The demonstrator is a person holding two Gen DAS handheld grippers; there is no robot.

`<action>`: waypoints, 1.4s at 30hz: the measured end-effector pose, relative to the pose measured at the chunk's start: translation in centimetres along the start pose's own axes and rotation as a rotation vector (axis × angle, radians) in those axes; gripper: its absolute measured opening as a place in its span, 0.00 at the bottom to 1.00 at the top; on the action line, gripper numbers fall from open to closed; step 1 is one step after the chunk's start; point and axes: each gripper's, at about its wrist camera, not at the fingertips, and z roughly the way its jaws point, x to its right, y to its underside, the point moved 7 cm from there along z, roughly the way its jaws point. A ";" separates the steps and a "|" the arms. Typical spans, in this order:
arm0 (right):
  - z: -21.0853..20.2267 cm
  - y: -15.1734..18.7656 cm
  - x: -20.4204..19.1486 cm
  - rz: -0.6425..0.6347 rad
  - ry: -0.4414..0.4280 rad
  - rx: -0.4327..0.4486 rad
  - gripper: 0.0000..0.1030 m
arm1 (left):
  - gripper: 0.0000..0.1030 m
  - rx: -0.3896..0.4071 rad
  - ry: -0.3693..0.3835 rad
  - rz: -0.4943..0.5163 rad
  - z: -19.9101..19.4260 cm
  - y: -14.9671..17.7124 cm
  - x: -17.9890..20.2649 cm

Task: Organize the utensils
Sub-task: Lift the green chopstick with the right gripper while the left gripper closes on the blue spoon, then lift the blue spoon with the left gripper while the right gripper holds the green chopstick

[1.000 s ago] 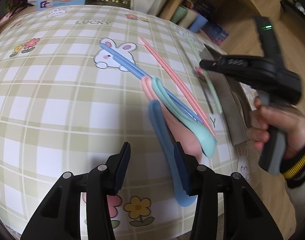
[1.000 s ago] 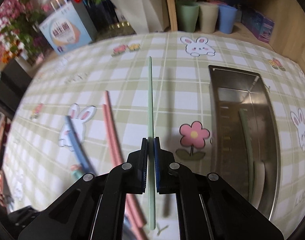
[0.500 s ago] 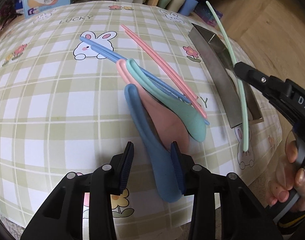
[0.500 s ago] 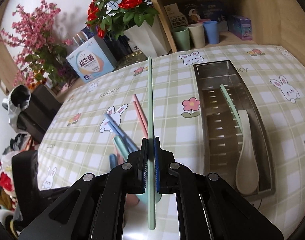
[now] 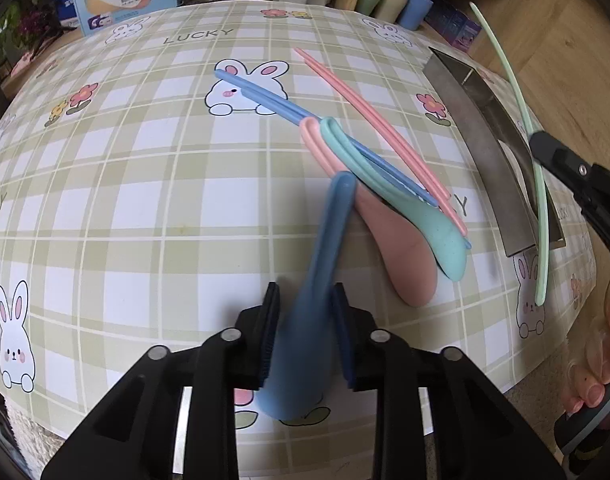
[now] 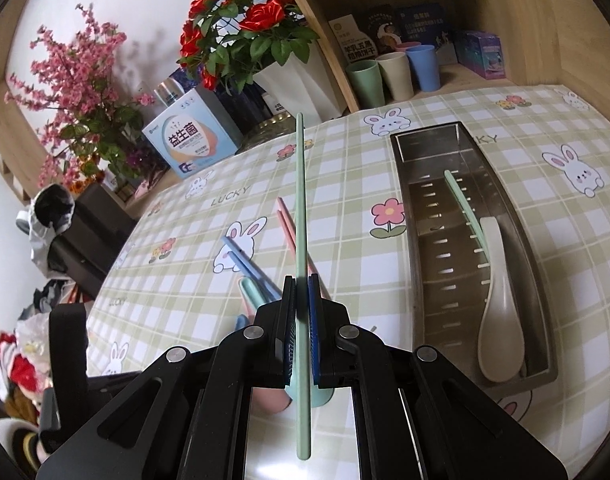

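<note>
My left gripper point(image 5: 305, 332) points steeply down near the table's front edge. Its jaws are closing, and both pads touch a blue spoon point(image 5: 325, 248) that looks blurred. Just beyond lie a pink spoon point(image 5: 401, 264), a teal spoon point(image 5: 441, 236), blue chopsticks point(image 5: 261, 96) and pink chopsticks point(image 5: 365, 116). My right gripper point(image 6: 301, 320) is shut on a green chopstick point(image 6: 301, 208) and holds it in the air left of the steel tray point(image 6: 429, 142). In the tray lie a beige spoon point(image 6: 501, 300) and another green chopstick point(image 6: 463, 200).
Three cups point(image 6: 397, 74), a white vase of red roses point(image 6: 297, 80) and a blue-and-white box point(image 6: 189, 140) stand behind the table. The tray's side wall point(image 5: 477, 132) stands near the right table edge. A person's hand point(image 5: 601, 380) holds the right gripper's grip there.
The left jaws narrowed onto the blue spoon, and its handle swung away from the pink spoon. The right gripper lifted the green chopstick off the table and drew back, then held still.
</note>
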 end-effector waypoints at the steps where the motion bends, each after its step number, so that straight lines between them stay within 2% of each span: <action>1: 0.0 0.0 0.0 0.003 -0.001 0.000 0.06 | 0.25 0.001 -0.008 0.009 0.0 0.0 0.1; 7: -0.6 -0.2 0.6 0.014 0.004 0.017 0.06 | 0.25 0.017 -0.091 0.140 0.2 0.2 1.2; 10: -1.0 -0.3 1.1 0.028 0.011 0.024 0.06 | 0.20 0.032 -0.083 0.163 0.2 0.2 1.2; 15: -1.1 -0.1 1.7 0.035 0.025 0.020 0.06 | 0.16 0.085 -0.033 0.049 -0.8 -0.6 -0.5; 17: -1.1 0.1 1.8 0.034 0.033 0.015 0.06 | 0.00 0.126 -0.025 0.007 -1.6 -1.3 -1.3; 20: -0.8 0.4 2.2 0.045 0.042 0.003 0.06 | 0.00 0.162 -0.015 -0.037 -2.5 -2.0 -2.1; 25: -0.7 0.3 2.4 0.047 0.055 -0.001 0.06 | 0.00 0.100 0.027 -0.073 -1.1 -1.2 -2.7; 29: -0.5 0.3 2.2 0.038 0.063 -0.005 0.06 | 0.00 0.099 0.065 -0.093 -0.9 -1.1 -3.1; 42: 0.0 0.5 2.2 0.040 0.064 -0.023 0.06 | 0.03 0.073 0.079 -0.072 -0.7 -1.2 -2.9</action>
